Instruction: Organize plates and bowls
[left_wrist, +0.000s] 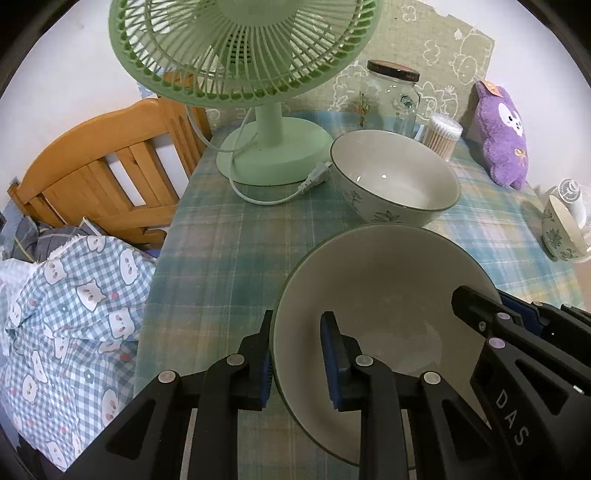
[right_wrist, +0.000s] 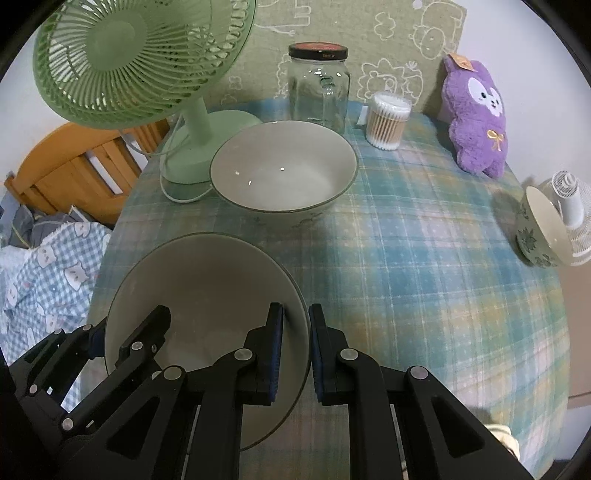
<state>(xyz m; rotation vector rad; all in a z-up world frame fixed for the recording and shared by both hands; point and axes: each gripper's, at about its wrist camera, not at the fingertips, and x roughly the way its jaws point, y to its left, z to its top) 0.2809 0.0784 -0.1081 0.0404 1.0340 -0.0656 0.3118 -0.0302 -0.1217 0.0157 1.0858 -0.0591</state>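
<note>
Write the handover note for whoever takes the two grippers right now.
Left gripper: shut on the left rim of the near bowl.
Right gripper: shut on the same bowl's right rim.
Large bowl stands empty just beyond, in front of the green fan. Small floral bowl lies tipped at the table's right edge.
Done: near bowl gripped on both sides.
Left: nothing stacked yet; likely nest the bowls.

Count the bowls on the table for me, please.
3: near bowl gripped at opposite rims by both grippers; large bowl beside the fan base; small floral bowl at the right edge. None seem hidden.
</note>
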